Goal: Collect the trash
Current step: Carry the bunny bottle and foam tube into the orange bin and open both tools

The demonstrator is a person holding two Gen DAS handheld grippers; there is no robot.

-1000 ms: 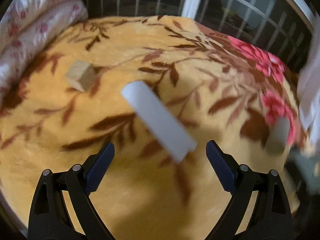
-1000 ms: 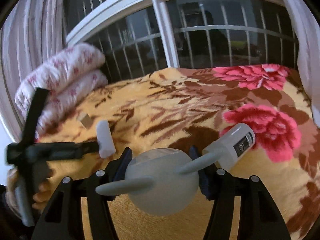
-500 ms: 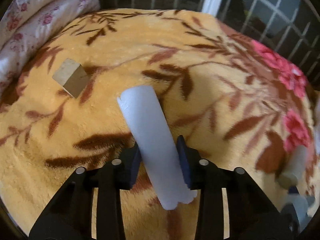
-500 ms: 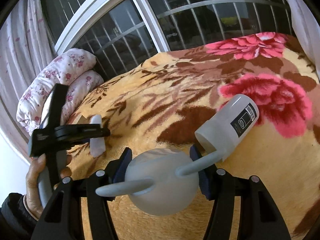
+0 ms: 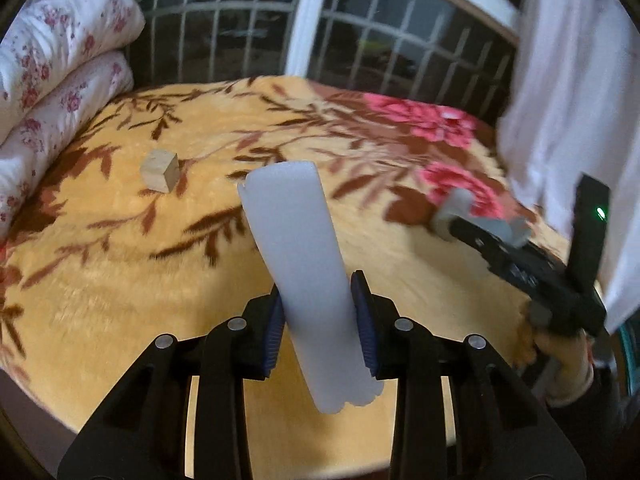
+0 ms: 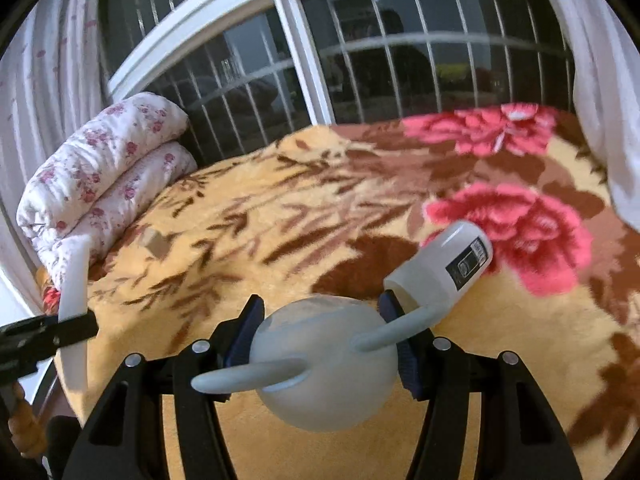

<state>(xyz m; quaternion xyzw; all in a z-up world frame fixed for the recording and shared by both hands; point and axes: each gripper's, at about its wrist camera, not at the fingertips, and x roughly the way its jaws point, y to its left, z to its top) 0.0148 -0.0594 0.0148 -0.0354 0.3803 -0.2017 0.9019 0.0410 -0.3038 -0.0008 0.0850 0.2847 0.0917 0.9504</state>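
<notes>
gripping a white foam strip (image 5: 304, 280) above the blanket-covered bed (image 5: 120, 264), the left gripper (image 5: 318, 324) has its fingers clamped; the right gripper (image 6: 322, 340) pinches a pale round ball (image 6: 324, 364) beside a white bottle (image 6: 444, 264).

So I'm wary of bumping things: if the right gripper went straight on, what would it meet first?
Probably the white bottle lying on the floral blanket just beyond the right gripper, slightly right of centre; depth is unclear.
</notes>
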